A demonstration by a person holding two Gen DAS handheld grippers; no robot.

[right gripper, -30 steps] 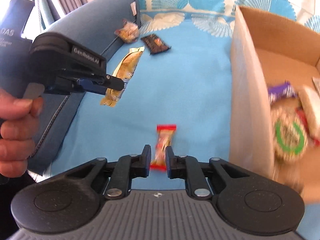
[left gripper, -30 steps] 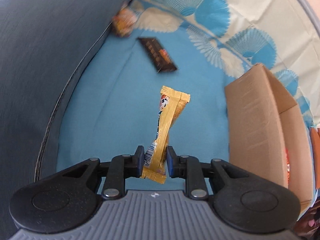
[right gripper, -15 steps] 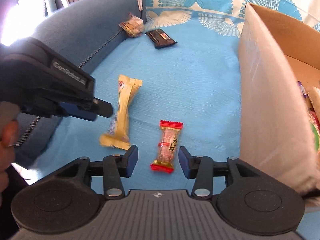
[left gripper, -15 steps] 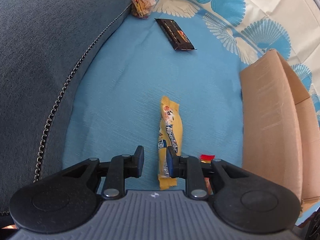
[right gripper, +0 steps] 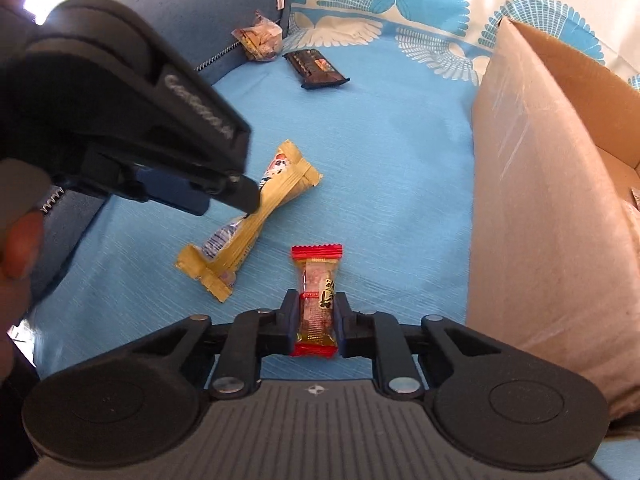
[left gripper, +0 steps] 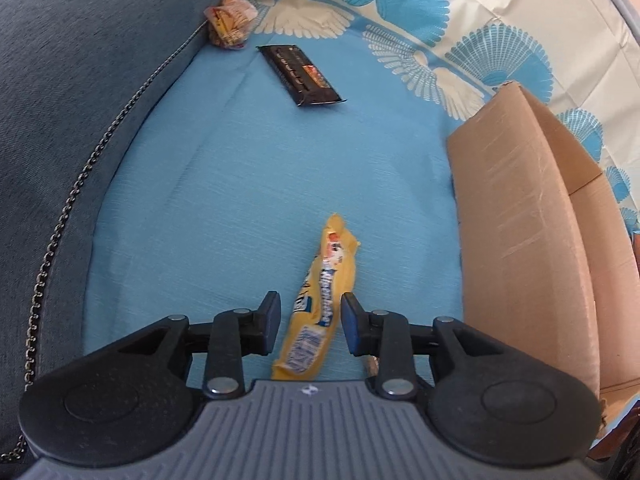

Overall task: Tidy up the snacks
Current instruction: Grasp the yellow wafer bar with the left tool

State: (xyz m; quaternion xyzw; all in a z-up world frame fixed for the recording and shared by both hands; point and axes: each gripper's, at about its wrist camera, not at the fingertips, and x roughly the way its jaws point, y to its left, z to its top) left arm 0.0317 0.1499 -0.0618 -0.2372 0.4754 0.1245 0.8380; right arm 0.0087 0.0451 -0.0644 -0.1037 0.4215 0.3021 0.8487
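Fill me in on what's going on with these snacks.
A person is sorting wrapped snacks on a blue cloth beside a cardboard box. The right tongs have just closed on a red-ended candy. The left tongs have just opened, and the yellow snack bar lies loose between them. A dark bar and a small packet still lie farther off.

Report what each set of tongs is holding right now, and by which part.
Right tongs: shut on the red-ended candy, gripped across its lower half. Left tongs: hold nothing; the yellow snack bar lies between their open jaws.
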